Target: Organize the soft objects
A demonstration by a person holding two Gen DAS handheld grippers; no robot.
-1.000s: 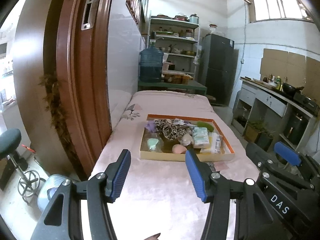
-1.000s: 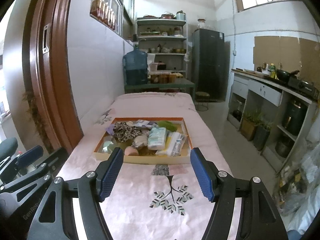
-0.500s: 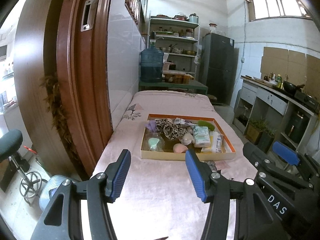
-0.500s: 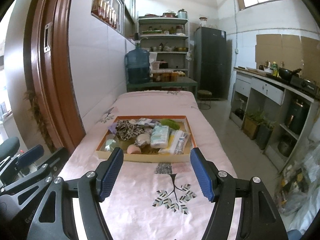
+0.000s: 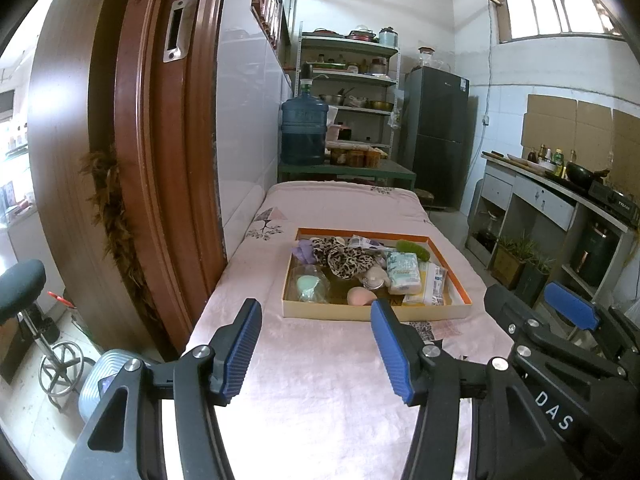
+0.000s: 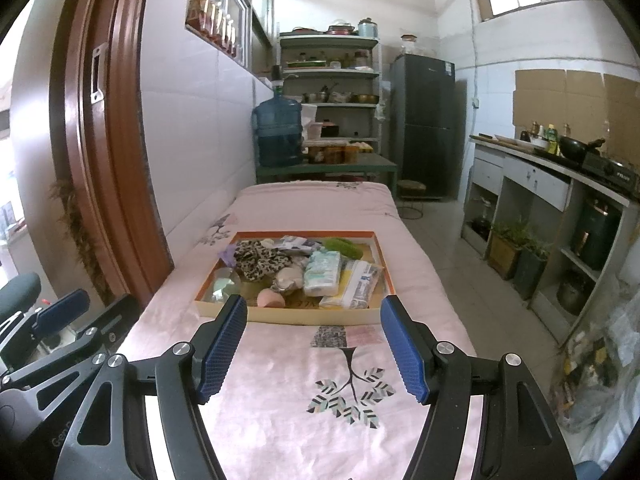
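Both grippers drew back slightly from the tray point(image 5: 376, 312); view widened.
Left gripper point(image 5: 316, 344) and right gripper point(image 6: 314, 350) fingers stood wide apart, empty; soft items point(image 6: 324, 266) lay jumbled in the tray on the bed point(image 6: 320, 200), no approach underway.

One shallow box point(image 6: 297, 315) holds one leopard-print cloth point(image 6: 258, 259), two tissue packs point(image 6: 322, 267), one pink sponge point(image 6: 270, 298), one green fuzzy piece point(image 6: 343, 247), perhaps one mint sponge point(image 5: 306, 282) in wrap.

Your left claw point(image 5: 316, 344) and right claw point(image 6: 314, 350) had black frames, ribbed blue pads, silver screws, white "DAS" lettering.
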